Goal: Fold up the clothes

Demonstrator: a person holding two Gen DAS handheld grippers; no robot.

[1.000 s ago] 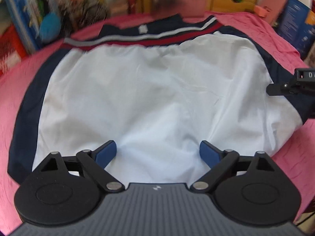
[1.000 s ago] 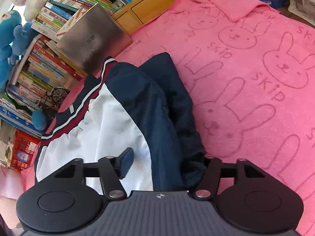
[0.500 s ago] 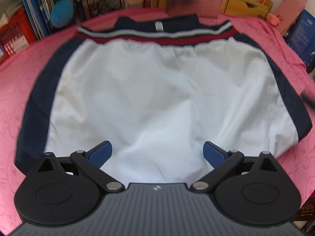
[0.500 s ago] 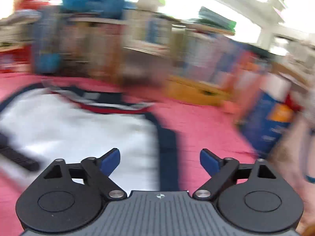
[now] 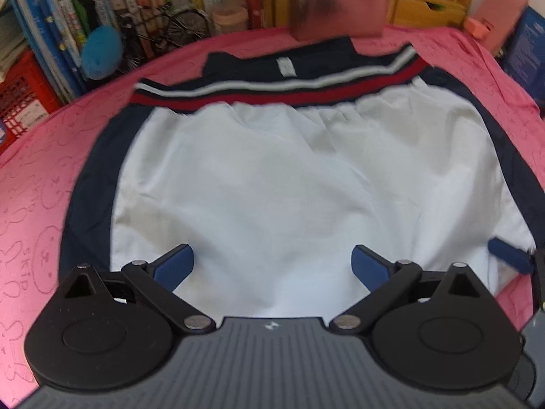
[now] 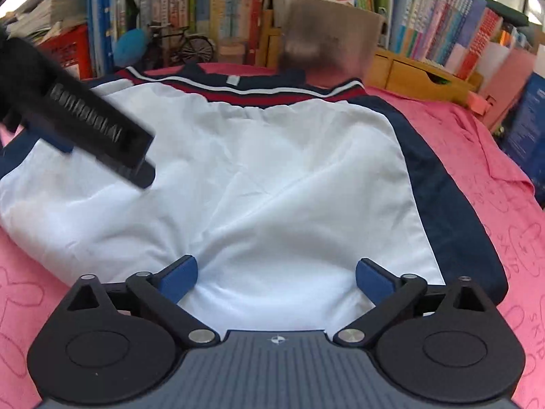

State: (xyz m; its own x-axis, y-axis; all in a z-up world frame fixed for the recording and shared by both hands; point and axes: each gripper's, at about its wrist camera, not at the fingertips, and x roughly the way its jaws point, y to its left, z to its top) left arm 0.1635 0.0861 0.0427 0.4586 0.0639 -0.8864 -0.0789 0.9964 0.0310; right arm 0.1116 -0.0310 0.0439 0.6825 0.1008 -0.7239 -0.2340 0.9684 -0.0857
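Observation:
White shorts [image 5: 289, 184] with navy side panels and a red, white and navy waistband lie spread flat on a pink cloth, waistband at the far side. In the right wrist view the same shorts [image 6: 259, 184] fill the middle. My left gripper [image 5: 272, 266] hovers open over the near white hem with nothing between its fingers. My right gripper [image 6: 276, 277] is over the near hem towards the right navy panel; its jaws are opening wide and hold nothing. The left gripper's black body [image 6: 92, 129] shows at the upper left of the right wrist view.
The pink bunny-print cloth [image 5: 41, 184] covers the table. Behind it stand shelves of books [image 6: 204, 10], a small bicycle model [image 6: 184, 44], a blue plush ball [image 5: 102, 52], a metal plate [image 6: 330, 30], a wooden drawer box [image 6: 419, 71] and a red crate [image 5: 20, 99].
My right gripper let go of the navy side panel, opened wide and swung round to face the shorts from the near side. The right panel now lies flat. The left gripper shifted slightly.

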